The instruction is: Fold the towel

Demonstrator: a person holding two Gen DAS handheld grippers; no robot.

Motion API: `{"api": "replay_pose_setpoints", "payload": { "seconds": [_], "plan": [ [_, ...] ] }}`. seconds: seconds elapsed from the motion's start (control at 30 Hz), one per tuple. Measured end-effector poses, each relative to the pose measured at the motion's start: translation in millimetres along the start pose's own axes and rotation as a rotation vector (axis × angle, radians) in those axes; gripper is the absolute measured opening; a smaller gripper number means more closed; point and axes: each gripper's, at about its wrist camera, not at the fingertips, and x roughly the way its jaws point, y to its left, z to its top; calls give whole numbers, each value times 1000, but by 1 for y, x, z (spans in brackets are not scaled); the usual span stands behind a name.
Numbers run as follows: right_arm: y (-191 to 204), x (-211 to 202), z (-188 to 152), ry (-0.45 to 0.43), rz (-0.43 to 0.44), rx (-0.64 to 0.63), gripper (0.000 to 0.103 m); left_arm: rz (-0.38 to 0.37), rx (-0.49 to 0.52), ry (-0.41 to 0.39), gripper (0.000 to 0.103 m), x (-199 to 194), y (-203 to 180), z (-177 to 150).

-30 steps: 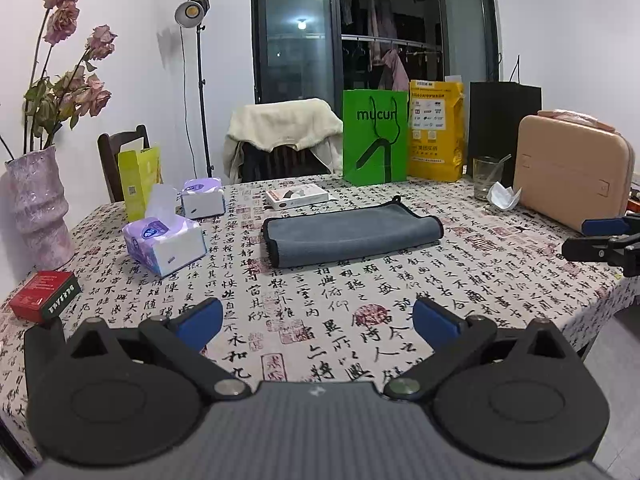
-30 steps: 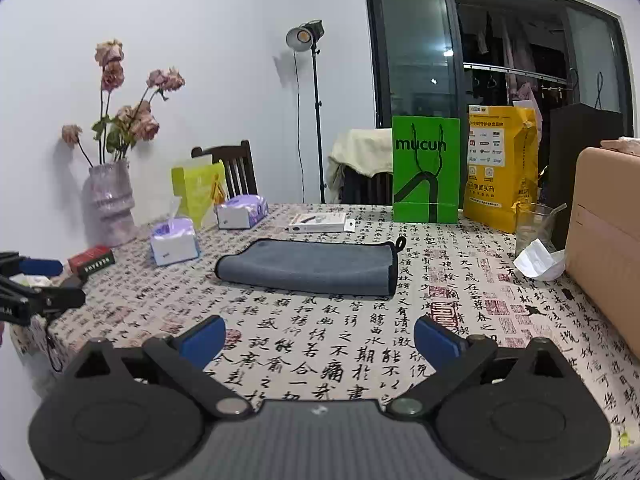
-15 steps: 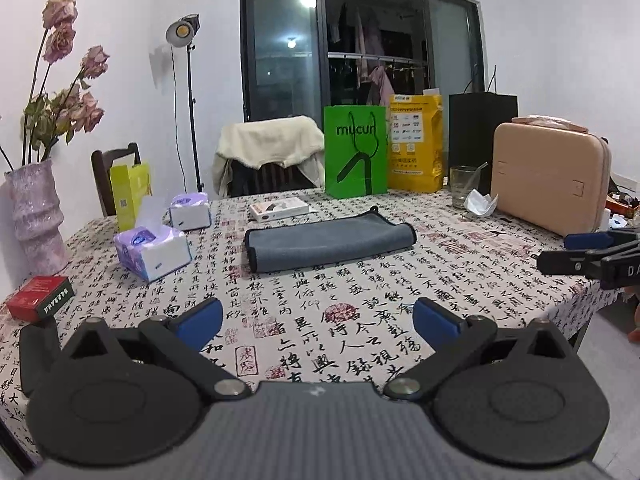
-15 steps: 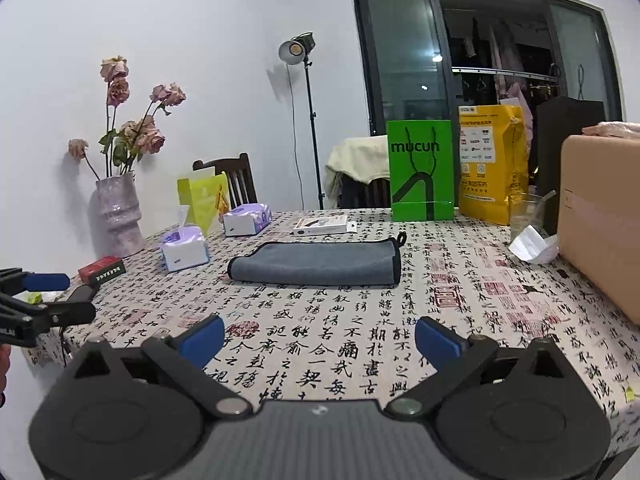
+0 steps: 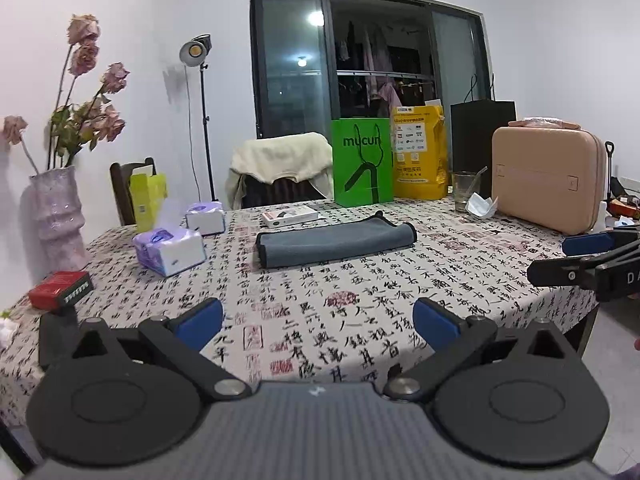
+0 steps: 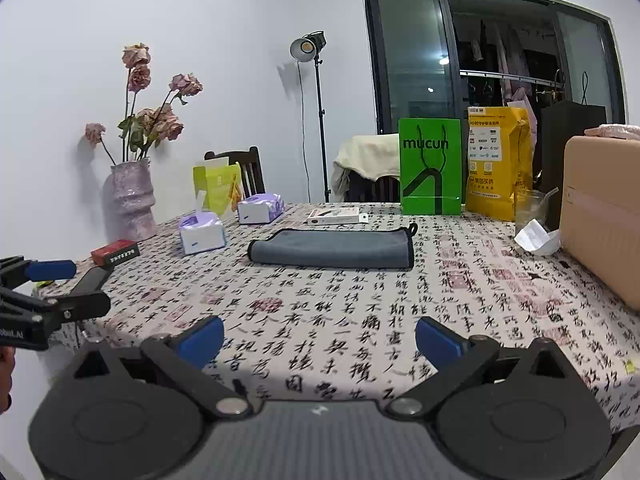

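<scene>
A grey towel (image 5: 334, 240) with a dark edge lies folded into a long strip at the middle of the table; it also shows in the right wrist view (image 6: 332, 248). My left gripper (image 5: 318, 322) is open and empty, near the table's front edge, well short of the towel. My right gripper (image 6: 320, 338) is open and empty, also back near the front edge. Each gripper shows at the side of the other's view: the right one at the right (image 5: 580, 258), the left one at the left (image 6: 52, 288).
On the calligraphy-print tablecloth (image 5: 360, 304) stand two tissue packs (image 5: 170, 246), a red box (image 5: 60, 290), a vase of dried roses (image 5: 56, 216), a white box (image 5: 290, 216), green (image 5: 362, 162) and yellow bags, a glass (image 5: 464, 190) and a tan case (image 5: 546, 178).
Both grippers have drawn back and lowered from the table, so the towel looks farther and smaller. Both stay open and empty. The towel has not moved.
</scene>
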Motion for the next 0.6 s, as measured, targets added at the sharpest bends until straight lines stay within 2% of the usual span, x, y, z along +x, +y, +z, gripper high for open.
{"api": "replay_pose_setpoints", "payload": {
  "seconds": [0.2, 0.6],
  "plan": [
    [13, -20, -4, -15, 26, -22, 103, 15, -33, -17, 103, -21, 6, -5],
    [42, -49, -32, -14, 12, -73, 103, -43, -29, 2, 103, -45, -3, -25]
  ]
}}
